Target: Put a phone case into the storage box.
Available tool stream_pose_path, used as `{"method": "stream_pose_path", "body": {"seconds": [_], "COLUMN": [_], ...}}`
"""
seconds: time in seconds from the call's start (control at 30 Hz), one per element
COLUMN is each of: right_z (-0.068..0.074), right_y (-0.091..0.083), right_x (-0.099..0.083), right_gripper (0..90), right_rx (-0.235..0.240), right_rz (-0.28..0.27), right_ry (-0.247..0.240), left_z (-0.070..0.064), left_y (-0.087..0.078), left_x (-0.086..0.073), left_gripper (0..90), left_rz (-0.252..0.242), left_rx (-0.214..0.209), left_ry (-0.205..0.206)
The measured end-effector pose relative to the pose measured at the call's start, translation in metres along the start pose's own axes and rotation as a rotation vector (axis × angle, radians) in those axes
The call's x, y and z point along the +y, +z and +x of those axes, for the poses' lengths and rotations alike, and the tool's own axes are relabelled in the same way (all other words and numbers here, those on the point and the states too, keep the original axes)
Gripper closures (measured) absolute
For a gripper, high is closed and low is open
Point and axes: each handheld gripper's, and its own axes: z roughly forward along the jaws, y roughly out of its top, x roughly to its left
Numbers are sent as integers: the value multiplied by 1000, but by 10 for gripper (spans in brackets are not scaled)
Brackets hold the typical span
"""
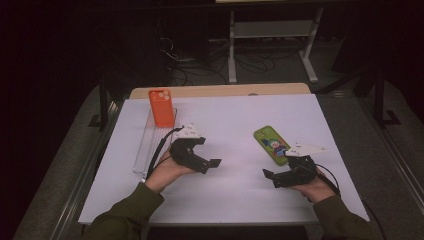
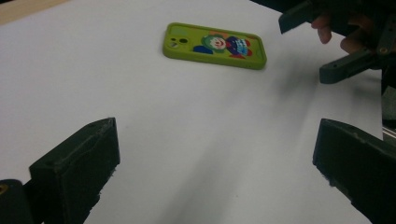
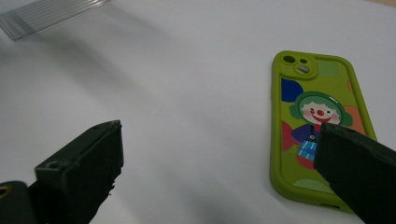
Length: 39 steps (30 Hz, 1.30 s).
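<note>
Both grippers gape wide and empty: the left gripper [image 1: 214, 163] mid-table, the right gripper [image 1: 268, 176] just near of the green phone [image 1: 272, 144], which lies flat, right of centre. Orange phone [image 1: 161, 107] stands far left.

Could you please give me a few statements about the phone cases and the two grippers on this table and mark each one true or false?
1. The green phone case lies flat on the white table. True.
2. The orange phone case lies flat beside the green one. False: it stands upright in the clear rack, at the table's far left, apart from the green one.
3. The left gripper has its jaws open and holds nothing. True.
4. The right gripper is shut on the green phone case. False: its jaws are open, and the case lies beside it on the table.
5. The green phone case shows a clown picture. True.
</note>
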Motion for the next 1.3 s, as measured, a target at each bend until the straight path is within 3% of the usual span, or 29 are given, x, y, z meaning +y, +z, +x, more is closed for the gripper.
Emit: {"method": "stream_pose_path", "body": {"seconds": [0.33, 0.63, 0.73, 1.07, 1.3], "right_z": [3, -9, -15, -38, -58], "right_y": [0, 2, 5, 34, 57], "right_x": [9, 22, 27, 43, 42], "right_gripper": [11, 11, 12, 12, 12], "right_rx": [-8, -29, -36, -87, -124], "right_rz": [31, 88, 112, 217, 283], "right_ry": [-2, -12, 10, 27, 33], "left_z": [-1, 1, 1, 3, 3], "left_y": [8, 10, 10, 10, 10], "left_x": [-11, -14, -14, -15, -16], "left_gripper": [3, 3, 3, 3, 3], "left_rz": [12, 14, 18, 22, 19], "left_rx": [-11, -4, -4, -4, -2], "left_ry": [-2, -12, -8, -10, -14]}}
